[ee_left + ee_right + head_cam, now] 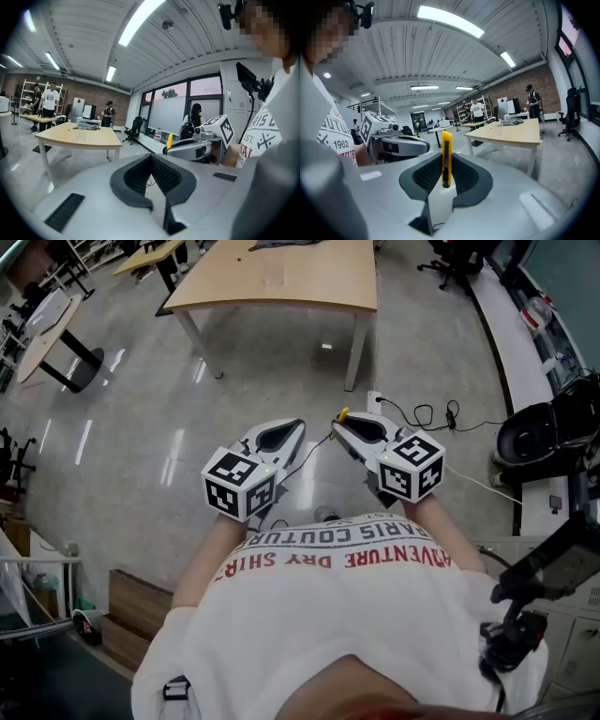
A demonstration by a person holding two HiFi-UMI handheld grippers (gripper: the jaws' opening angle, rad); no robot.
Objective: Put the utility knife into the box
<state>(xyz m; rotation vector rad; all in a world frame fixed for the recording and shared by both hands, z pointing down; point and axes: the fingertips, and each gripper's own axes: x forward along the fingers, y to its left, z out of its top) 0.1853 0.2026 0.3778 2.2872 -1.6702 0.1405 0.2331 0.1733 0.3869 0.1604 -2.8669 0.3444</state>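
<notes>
A yellow utility knife (pixel 446 157) stands upright between the pads of my right gripper (pixel 446 174), which is shut on it. In the head view only its yellow tip (pixel 344 413) pokes out past the right gripper (pixel 339 422). From the left gripper view the knife (pixel 169 139) shows at the nose of the right gripper (pixel 174 146). My left gripper (pixel 151 158) is shut with nothing in it, and it is held beside the right one (pixel 300 424) in front of the person's chest, above the floor. No box is in view.
A wooden table (pixel 281 277) stands ahead on the shiny floor. A power strip with cables (pixel 375 401) lies just beyond the grippers. An office chair (pixel 539 432) and a counter are at the right. Several people stand far off (pixel 48 101).
</notes>
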